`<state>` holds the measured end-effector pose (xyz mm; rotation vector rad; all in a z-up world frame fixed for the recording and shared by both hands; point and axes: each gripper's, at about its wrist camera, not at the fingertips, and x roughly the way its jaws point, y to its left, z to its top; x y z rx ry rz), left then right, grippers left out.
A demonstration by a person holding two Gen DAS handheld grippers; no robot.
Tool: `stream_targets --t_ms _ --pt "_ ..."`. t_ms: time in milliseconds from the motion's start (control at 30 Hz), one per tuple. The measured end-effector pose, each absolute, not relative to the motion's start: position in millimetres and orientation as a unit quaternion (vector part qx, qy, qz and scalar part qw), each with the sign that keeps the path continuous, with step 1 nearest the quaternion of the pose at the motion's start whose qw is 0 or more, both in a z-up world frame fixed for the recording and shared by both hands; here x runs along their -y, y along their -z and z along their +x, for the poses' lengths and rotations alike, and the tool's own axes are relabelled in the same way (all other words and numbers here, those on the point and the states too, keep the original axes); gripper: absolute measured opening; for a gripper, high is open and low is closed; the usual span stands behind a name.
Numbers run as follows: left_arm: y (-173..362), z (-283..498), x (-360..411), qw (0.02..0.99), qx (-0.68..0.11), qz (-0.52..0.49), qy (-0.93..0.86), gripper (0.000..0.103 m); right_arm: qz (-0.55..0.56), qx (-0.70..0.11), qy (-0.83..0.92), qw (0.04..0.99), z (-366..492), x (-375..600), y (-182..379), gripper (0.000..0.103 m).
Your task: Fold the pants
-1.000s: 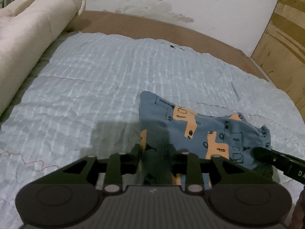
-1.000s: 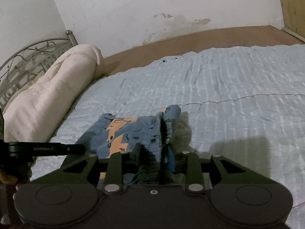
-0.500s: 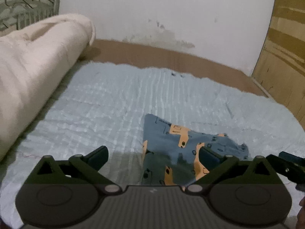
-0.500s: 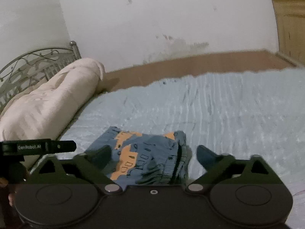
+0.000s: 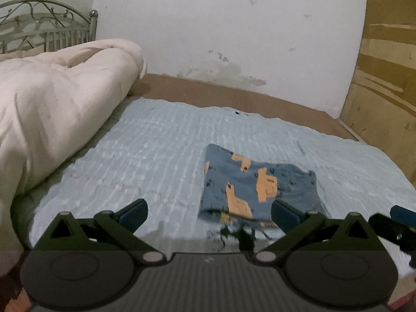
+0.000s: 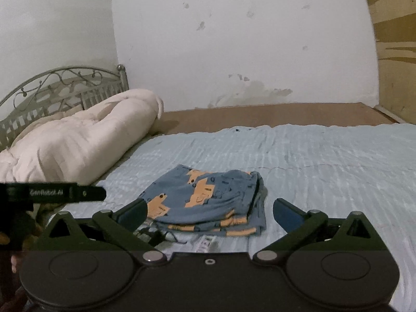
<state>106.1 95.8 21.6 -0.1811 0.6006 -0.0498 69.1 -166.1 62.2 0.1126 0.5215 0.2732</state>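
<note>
Now folded pants (image 6: 208,200) lie just beyond right claw (image 6: 209,213) (spread wide).

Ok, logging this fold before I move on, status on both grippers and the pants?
Left gripper open, empty. Right gripper open, empty. Pants folded in a stack on the blue bedspread, untouched. Nothing blocking.

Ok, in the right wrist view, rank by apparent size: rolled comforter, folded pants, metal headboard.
1. Rolled comforter, largest.
2. Folded pants and metal headboard: too close to rank; the headboard is farther away and partly hidden.
</note>
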Motion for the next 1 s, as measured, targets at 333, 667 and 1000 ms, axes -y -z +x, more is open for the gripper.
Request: stream_targets --t_ms 333,667,1000 --pt "-12.0 55.3 -92.6 0.96 -0.272 -0.069 0.017 0.103 0.048 -0.255 -0.118 0.958 18.0 161.8 -47.6 0.102" --pt "-10.2 29.3 -94.3 0.963 -0.263 -0.059 0.006 0.103 0.056 -0.23 -0.124 0.964 -2.4 162.7 -50.0 0.102" --pt "-11.4 20.9 -92.2 0.964 -0.26 -0.052 0.005 0.103 0.058 -0.21 -0.132 0.967 -11.7 163.4 -54.0 0.102"
